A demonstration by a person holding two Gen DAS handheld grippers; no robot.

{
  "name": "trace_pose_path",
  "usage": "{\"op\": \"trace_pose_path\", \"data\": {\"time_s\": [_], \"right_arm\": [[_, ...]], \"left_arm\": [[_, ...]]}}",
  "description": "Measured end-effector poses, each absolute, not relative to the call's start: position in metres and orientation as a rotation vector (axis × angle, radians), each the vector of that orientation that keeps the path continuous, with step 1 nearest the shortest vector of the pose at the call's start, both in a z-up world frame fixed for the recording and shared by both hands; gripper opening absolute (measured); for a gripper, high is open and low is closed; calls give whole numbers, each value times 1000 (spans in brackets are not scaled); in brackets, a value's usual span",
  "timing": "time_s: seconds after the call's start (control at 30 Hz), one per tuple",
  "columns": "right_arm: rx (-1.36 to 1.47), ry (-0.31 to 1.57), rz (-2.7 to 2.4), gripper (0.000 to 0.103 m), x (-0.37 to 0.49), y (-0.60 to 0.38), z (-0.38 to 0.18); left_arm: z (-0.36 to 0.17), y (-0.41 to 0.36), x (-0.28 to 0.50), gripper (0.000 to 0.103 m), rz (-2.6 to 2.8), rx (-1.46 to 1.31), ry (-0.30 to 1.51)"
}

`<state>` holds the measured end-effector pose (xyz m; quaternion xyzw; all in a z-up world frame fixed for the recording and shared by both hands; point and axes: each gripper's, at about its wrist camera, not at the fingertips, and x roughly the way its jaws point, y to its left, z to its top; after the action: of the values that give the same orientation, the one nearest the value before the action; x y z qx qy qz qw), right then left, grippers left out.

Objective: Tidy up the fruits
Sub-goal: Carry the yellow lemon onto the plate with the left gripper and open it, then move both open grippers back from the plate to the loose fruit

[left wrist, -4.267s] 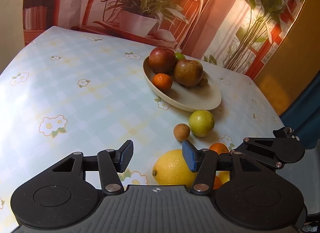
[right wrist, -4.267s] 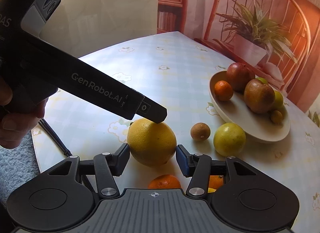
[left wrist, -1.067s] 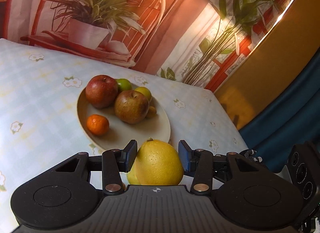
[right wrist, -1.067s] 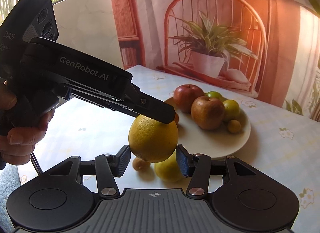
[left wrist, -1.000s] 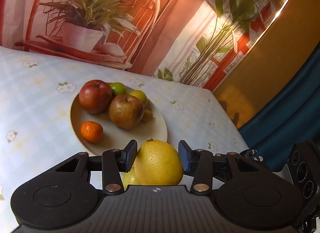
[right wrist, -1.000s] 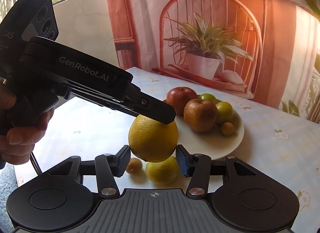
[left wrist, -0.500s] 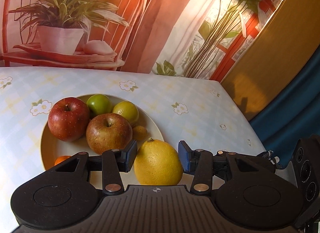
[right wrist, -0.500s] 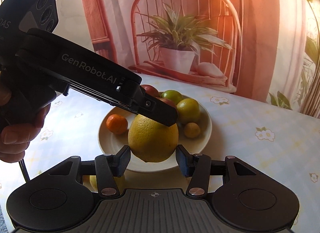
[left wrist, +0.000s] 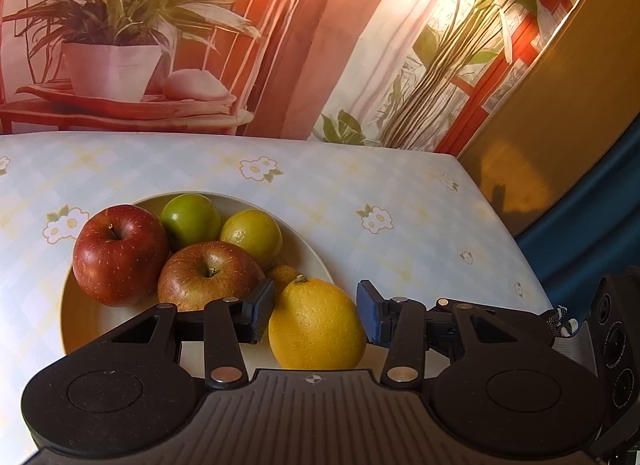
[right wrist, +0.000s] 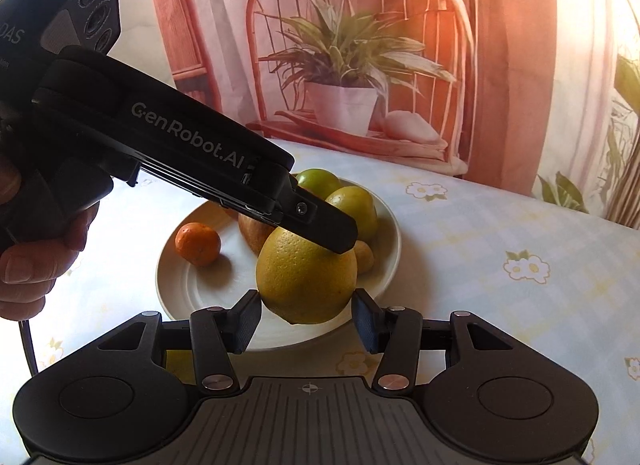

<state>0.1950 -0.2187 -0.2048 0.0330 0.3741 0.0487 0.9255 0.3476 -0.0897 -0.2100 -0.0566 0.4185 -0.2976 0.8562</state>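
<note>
Both grippers (L (left wrist: 316, 311), R (right wrist: 306, 319)) clamp lemon (right wrist: 306, 277) over plate (right wrist: 390, 233).

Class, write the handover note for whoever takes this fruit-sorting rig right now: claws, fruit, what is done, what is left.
Left claw: shut on the lemon.
Right claw: shut on the same lemon, crosswise to the left.
Lemon: over the near side of the plate; touching it or not, cannot tell.
Done: two apples, two green fruits, a small orange and a small brownish fruit are on the plate.
Left: probably lower the lemon, open both claws, then check the table for loose fruit.
</note>
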Motion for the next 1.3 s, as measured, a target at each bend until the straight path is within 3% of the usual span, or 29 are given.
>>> {"op": "trace_pose_path", "data": {"time_s": [0.7,1.3], "right_arm": [[71,739,9,45,189,-219,-201],[135,653,-73,46,137,-201,-183]], "left_arm": [[-202,-83,338,46,-575,-94,841],[-187,-11,266,48,-402,-10,697]]}}
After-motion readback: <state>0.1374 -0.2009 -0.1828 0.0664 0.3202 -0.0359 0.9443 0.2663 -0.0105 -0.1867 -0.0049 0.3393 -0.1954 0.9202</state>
